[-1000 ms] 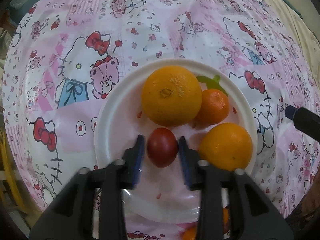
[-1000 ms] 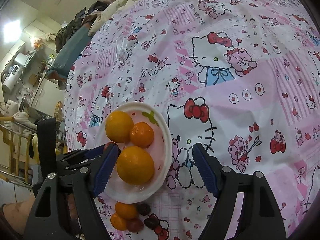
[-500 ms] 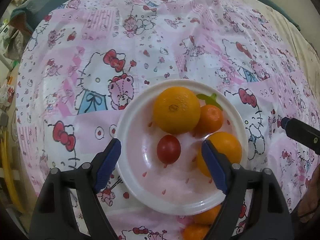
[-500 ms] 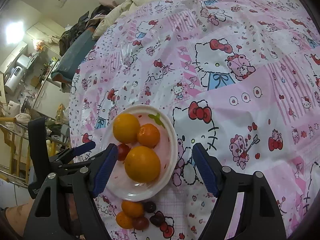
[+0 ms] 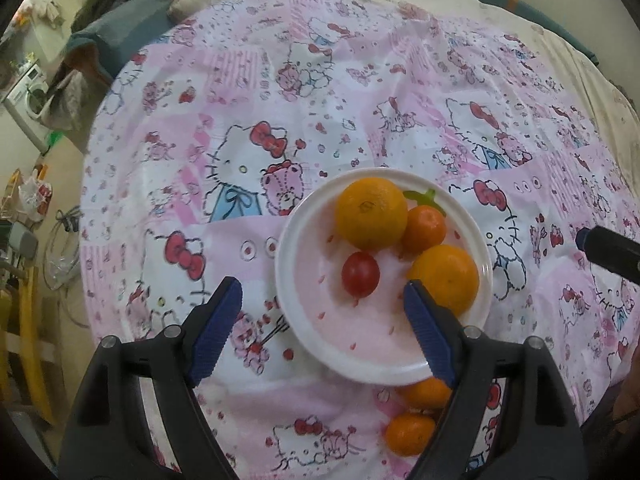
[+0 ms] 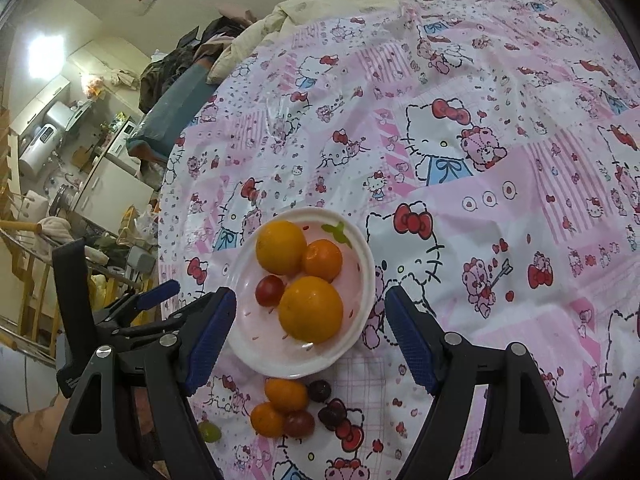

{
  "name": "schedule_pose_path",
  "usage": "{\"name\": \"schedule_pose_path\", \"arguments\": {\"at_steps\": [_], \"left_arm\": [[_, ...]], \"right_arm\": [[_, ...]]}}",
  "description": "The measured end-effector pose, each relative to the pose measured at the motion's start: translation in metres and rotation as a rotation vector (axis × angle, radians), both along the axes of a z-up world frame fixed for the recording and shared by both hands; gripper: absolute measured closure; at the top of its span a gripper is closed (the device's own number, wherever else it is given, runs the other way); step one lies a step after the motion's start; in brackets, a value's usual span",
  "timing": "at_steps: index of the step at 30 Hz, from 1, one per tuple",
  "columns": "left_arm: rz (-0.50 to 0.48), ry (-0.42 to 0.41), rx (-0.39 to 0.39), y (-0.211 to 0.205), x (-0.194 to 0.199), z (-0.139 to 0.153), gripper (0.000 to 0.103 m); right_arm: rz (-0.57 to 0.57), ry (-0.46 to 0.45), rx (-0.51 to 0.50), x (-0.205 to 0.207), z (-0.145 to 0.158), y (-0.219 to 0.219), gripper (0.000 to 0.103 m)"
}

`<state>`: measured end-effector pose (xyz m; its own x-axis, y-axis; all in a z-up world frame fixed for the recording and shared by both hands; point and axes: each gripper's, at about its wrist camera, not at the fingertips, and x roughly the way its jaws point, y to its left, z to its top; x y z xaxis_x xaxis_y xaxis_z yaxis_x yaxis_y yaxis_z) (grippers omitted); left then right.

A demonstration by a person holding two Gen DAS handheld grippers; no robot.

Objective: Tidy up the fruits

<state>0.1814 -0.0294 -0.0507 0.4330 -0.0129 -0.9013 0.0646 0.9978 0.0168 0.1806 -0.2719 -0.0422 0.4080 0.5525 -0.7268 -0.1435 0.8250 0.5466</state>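
My left claw (image 5: pixel 322 322) and right claw (image 6: pixel 310 334) both gape wide, empty. The plate (image 6: pixel 362 300) holds three oranges and one red tomato (image 5: pixel 360 274) at its nine o'clock; five loose fruits lie at six o'clock.

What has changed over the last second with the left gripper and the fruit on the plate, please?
The left gripper has let go of the small red fruit: its jaws, shut on it a second ago, have opened, and it has drawn up and back. The fruit now rests free on the white plate. The right gripper stays open and empty. The three oranges on the plate and the loose fruits beside it have not moved.
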Motion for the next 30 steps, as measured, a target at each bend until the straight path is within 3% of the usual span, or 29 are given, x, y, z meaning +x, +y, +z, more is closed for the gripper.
{"name": "schedule_pose_path", "arguments": {"at_steps": [10, 30], "left_arm": [[0.074, -0.020, -0.034, 0.019, -0.038, 0.018, 0.023], [0.129, -0.055, -0.097, 0.027, -0.089, 0.026, 0.023]], "right_arm": [[-0.009, -0.028, -0.006, -0.033, 0.016, -0.007, 0.024], [-0.048, -0.026, -0.072, -0.081, 0.006, -0.009, 0.024]]}}
